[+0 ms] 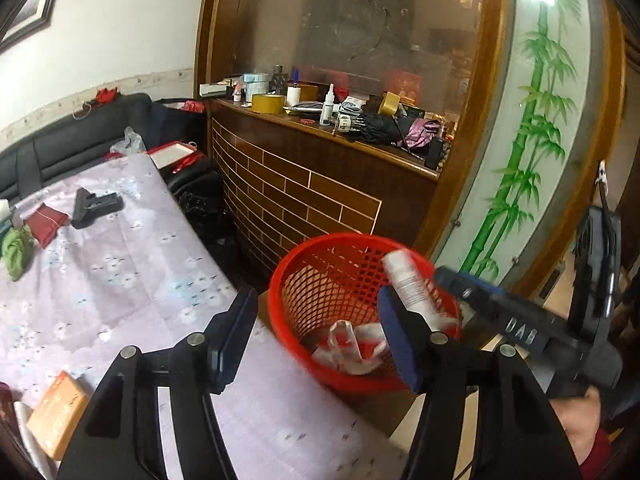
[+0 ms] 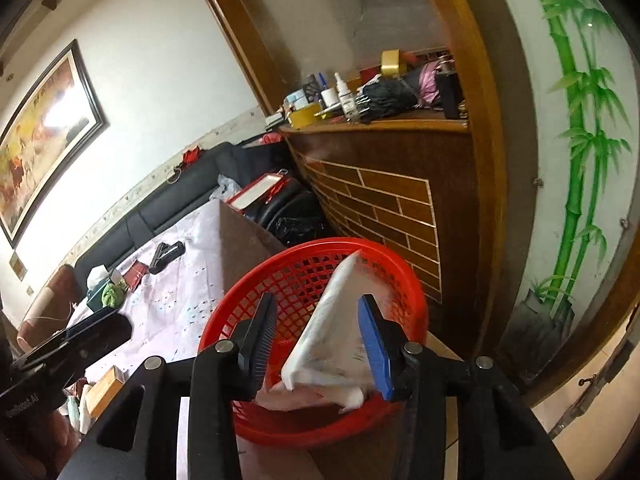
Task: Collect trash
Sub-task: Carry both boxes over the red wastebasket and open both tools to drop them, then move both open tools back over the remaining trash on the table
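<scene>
Left wrist view: our left claw point(image 1: 316, 344) hangs spread and empty over the corner of the desk point(image 1: 120, 280), which wears a lilac flowered cloth. On the cloth lie a black tool point(image 1: 94, 206), a red pouch point(image 1: 44, 220), a green rag point(image 1: 16, 248) and an orange box point(image 1: 58, 414). A red mesh basket point(image 1: 304, 272) stands just beside the desk edge, crumpled wrapper point(image 1: 348, 344) inside. Our right claw point(image 1: 460, 284) reaches over its rim beside a blurred white packet point(image 1: 408, 284).

Right wrist view: our right claw point(image 2: 316, 344) is released, jaws apart. The white packet point(image 2: 340, 320) sits between them, tilted over the basket point(image 2: 408, 280); we cannot tell whether it touches the blue finger. Behind, a brick-patterned cabinet point(image 2: 400, 200) carries clutter; a bamboo panel point(image 2: 576, 140) stands at right, a framed painting point(image 2: 44, 120) and a dark sofa point(image 2: 168, 208) at left.
</scene>
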{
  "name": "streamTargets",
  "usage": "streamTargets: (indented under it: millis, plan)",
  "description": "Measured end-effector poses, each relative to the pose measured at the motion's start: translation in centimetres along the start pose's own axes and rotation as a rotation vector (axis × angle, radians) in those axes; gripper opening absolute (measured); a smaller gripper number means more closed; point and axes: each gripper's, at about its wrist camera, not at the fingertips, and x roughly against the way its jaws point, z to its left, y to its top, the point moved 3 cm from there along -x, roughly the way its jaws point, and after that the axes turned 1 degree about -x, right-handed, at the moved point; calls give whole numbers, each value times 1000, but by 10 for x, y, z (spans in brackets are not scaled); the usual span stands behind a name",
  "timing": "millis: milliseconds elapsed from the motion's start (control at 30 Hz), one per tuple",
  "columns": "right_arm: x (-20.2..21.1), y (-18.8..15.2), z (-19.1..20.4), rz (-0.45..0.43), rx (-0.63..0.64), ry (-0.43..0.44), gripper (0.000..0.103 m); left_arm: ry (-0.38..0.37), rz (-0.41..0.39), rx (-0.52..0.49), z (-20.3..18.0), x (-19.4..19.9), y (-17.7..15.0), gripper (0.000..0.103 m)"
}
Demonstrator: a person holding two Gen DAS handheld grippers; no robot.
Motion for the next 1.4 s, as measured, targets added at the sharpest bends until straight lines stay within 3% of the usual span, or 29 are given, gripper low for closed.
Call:
streamTargets:
  millis: [267, 467, 667, 867, 1167, 1300, 1400]
  plan:
    - [22, -21, 19, 7, -4, 84, 46, 44, 21, -9, 22, 41, -38, 61]
    - [14, -48, 61, 78, 52, 152, 46, 70, 27, 35, 46, 71, -65, 61]
    - [-4, -73, 102, 161, 109, 199, 46, 141, 3, 78, 82, 107, -90, 61]
    - [-12, -97, 146, 210, 193, 252, 46, 192, -31, 182, 132, 152, -108, 61]
    - [-19, -132, 214, 291, 308, 343, 46, 346, -96, 346, 224, 231, -146, 61]
    - [-21, -152, 248, 340, 372, 409, 46, 445, -76, 447, 274, 252, -169, 61]
    - [-21, -164, 268, 368, 401, 445, 47, 433, -31, 546, 306, 249, -185, 61]
